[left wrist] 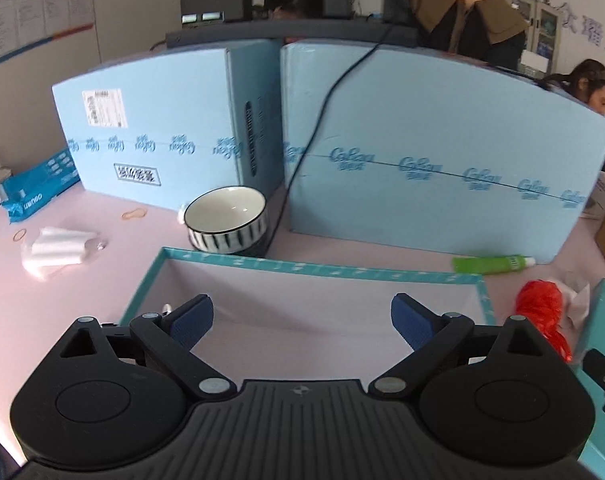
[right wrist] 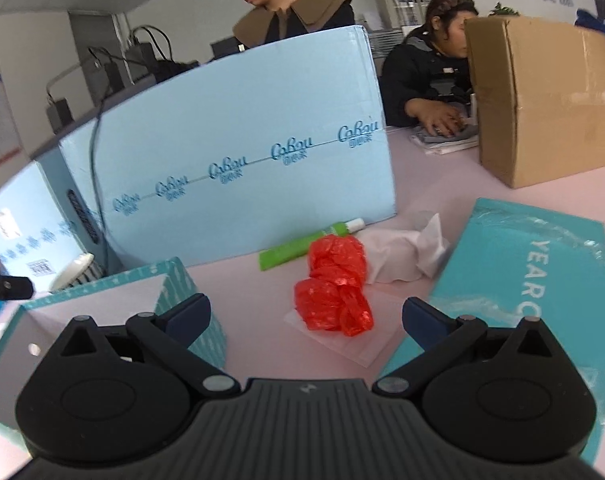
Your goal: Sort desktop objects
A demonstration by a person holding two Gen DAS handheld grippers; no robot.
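Left gripper (left wrist: 301,316): fingers spread wide, holding nothing, poised above the open teal-rimmed box (left wrist: 326,270), whose pale interior fills the gap between the blue pads.

Right gripper (right wrist: 305,318): fingers likewise spread, holding nothing. Red plastic bag (right wrist: 334,286), crumpled and knotted, lies on the pink tabletop (right wrist: 442,176) just ahead of the gap between the fingers, resting partly on a clear flat sheet (right wrist: 366,346).

Around the bag, right wrist view: green tube (right wrist: 302,246) with white cap behind it, lying along the foot of a light blue carton (right wrist: 230,152); crumpled white tissue (right wrist: 402,254) touching the bag's far right side; teal box lid (right wrist: 522,280) flat on the right, under the right finger; a corner of the open teal box at the left, under the left finger.

Left wrist view: striped ceramic bowl (left wrist: 226,220) directly behind the box's far rim; a black cable (left wrist: 318,120) drops between two blue cartons beside it. White folded packing material (left wrist: 50,250) and rubber bands (left wrist: 134,213) to the left; a blue packet (left wrist: 38,190) farther left. Brown cardboard box (right wrist: 542,100) at the far right of the table.
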